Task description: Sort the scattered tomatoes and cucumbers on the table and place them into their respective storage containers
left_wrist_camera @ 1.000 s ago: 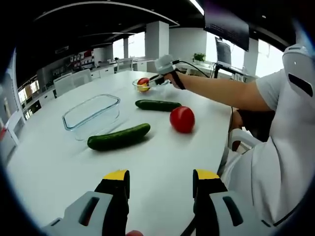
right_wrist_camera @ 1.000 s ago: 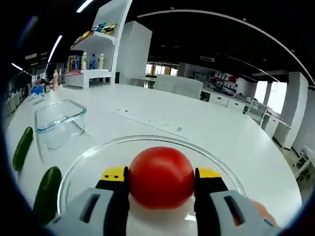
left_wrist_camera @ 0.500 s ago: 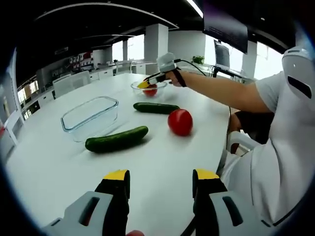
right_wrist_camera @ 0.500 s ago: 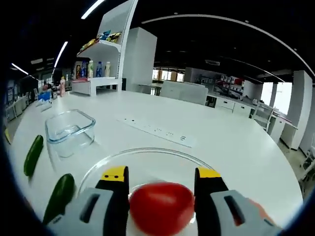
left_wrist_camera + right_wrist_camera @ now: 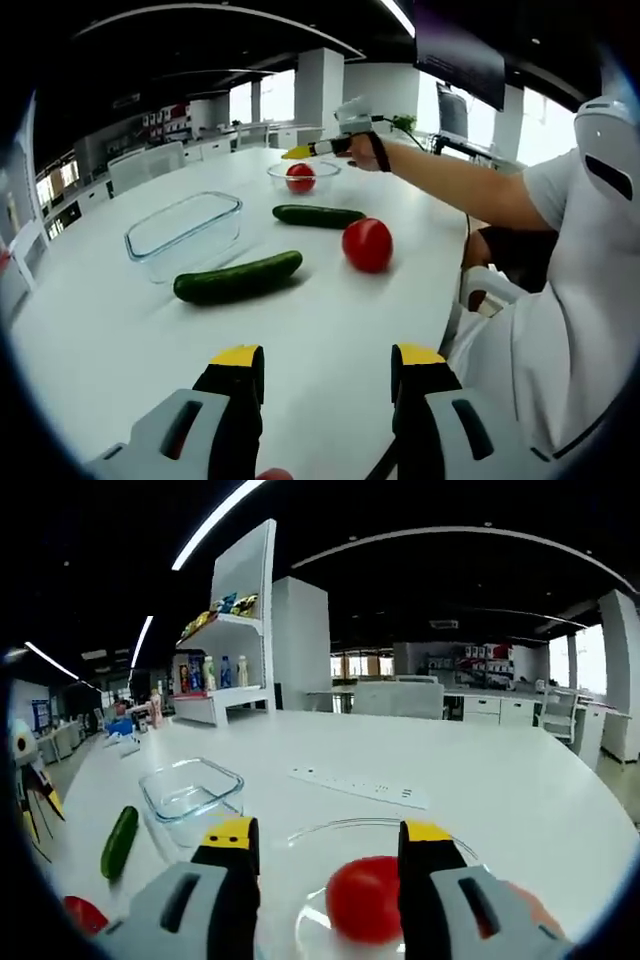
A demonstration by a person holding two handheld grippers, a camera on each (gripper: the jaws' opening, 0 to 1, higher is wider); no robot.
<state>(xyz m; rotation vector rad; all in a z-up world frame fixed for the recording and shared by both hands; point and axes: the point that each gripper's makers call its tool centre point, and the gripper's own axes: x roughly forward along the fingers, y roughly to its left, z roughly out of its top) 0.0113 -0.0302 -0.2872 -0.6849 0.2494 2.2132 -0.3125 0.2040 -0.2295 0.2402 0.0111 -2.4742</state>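
My left gripper (image 5: pixel 328 360) stands open low over the near part of the white table (image 5: pixel 120 340). Ahead lie a cucumber (image 5: pixel 238 278), a second cucumber (image 5: pixel 320 215) and a loose tomato (image 5: pixel 367 244). A rectangular glass container (image 5: pixel 185 230) stands empty to the left. Farther off, a round glass bowl (image 5: pixel 275 172) holds a tomato (image 5: pixel 300 177). My right gripper (image 5: pixel 300 152) hovers above that bowl. In the right gripper view its jaws (image 5: pixel 328 835) are open, with the tomato (image 5: pixel 365 900) lying below them in the bowl (image 5: pixel 320 828).
The person's arm (image 5: pixel 450 185) and body (image 5: pixel 570 300) take up the right side of the left gripper view. A white power strip (image 5: pixel 365 788) lies beyond the bowl. A shelf with bottles (image 5: pixel 215 670) and office desks stand behind the table.
My right gripper has let go of the tomato, which now rests in the round bowl, and has lifted up and away from it. My left gripper has stayed put.
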